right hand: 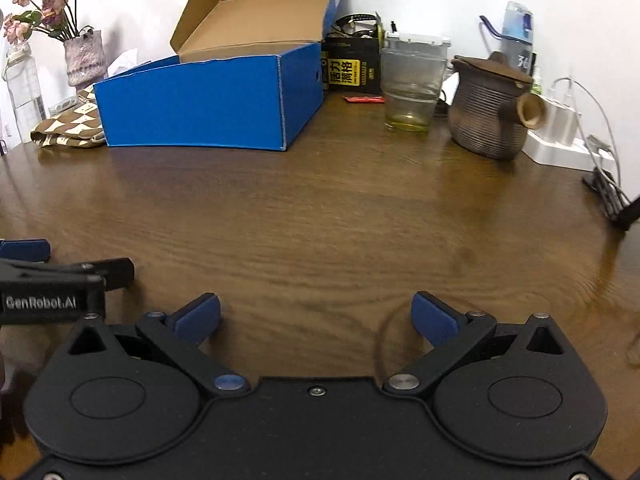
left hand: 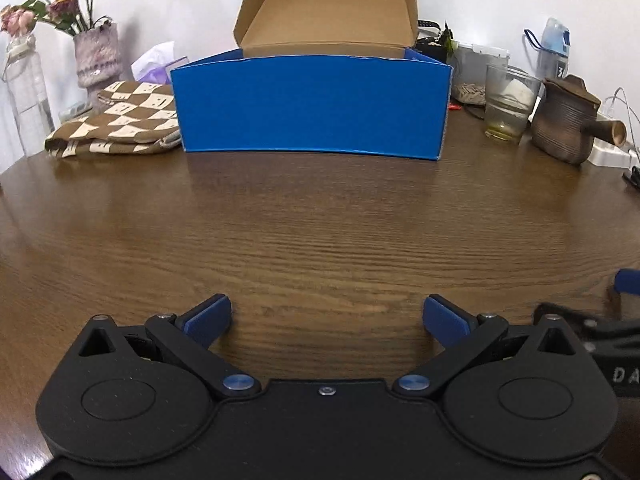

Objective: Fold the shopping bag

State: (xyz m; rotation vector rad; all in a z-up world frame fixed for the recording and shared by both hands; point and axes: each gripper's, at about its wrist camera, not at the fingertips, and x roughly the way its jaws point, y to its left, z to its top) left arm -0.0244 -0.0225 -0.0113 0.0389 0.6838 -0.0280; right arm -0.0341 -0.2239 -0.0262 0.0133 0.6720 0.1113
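The shopping bag [left hand: 114,120] is brown-and-cream checkered cloth, lying bunched at the far left of the wooden table, touching the blue box. It shows again as the bag [right hand: 68,126] in the right wrist view, partly hidden behind the box. My left gripper [left hand: 327,314] hovers low over the near table with its blue fingers wide apart and nothing between them. My right gripper [right hand: 316,310] sits beside it, open and empty too. Each gripper shows at the edge of the other's view: the right gripper [left hand: 624,284] and the left gripper [right hand: 24,250].
An open blue cardboard box [left hand: 312,104] stands at the back middle. A vase of dried flowers [left hand: 98,56] and a clear bottle [left hand: 24,92] are at the back left. A glass [right hand: 412,88], a ribbed clay pot [right hand: 488,108], a power strip [right hand: 560,148] and cables crowd the back right.
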